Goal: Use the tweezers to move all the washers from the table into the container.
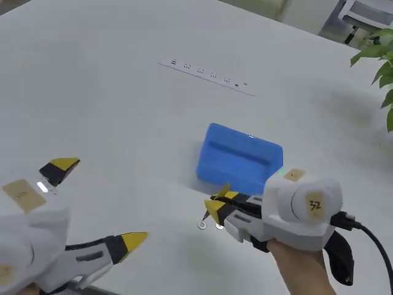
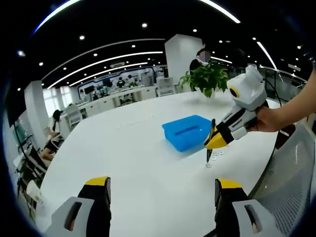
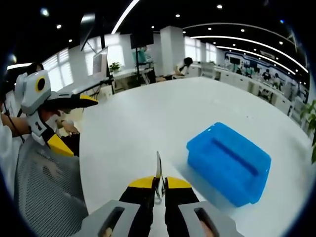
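Metal tweezers (image 2: pixel 209 154) tight between right tongs (image 3: pixel 159 182), tips by washers (image 2: pixel 216 154) in left gripper view; left tongs (image 2: pixel 160 190) wide apart.

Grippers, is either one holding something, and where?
The right gripper pinches the tweezers by their back end, tips free; the left gripper holds nothing.
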